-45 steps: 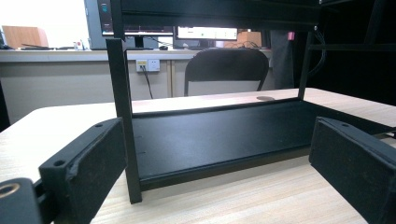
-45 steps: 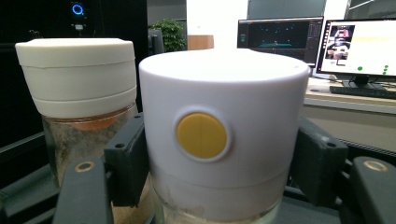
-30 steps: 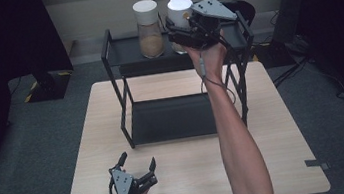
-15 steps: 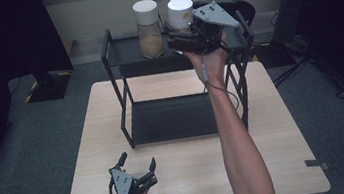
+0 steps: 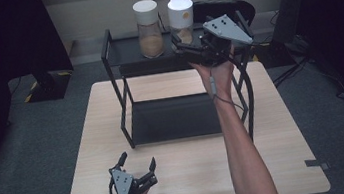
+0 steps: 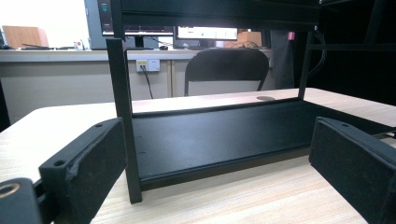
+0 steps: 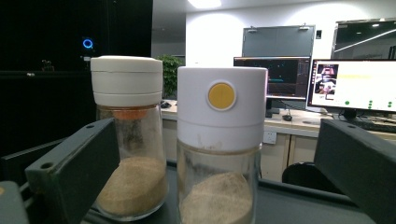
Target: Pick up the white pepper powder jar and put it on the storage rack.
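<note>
So right now I've got my right gripper (image 5: pixel 181 50) up at the top shelf of the black rack (image 5: pixel 120 91), jaws spread wide and holding nothing, lined up on the jar with the yellow dot (image 7: pixel 218 149). In the right gripper view that jar sits between the two jaws, with gaps showing on both sides, so no contact that I can see. It has a white cap with a round yellow button on the front, clear glass below, and tan powder in the bottom. Just beside it, a bit further back, is the second jar (image 7: pixel 128 140), also white-capped, with the same sort of tan powder; the two look close, but I can't tell whether they touch. From the high view both jars stand upright on the top shelf toward its back edge. My left gripper (image 5: pixel 136 166) is down at the near edge of the wooden table (image 5: pixel 185 176), resting low in front of the rack, jaws wide apart and empty too. Its own view looks straight at the rack's lower shelf (image 6: pixel 219 135) and front post.
</note>
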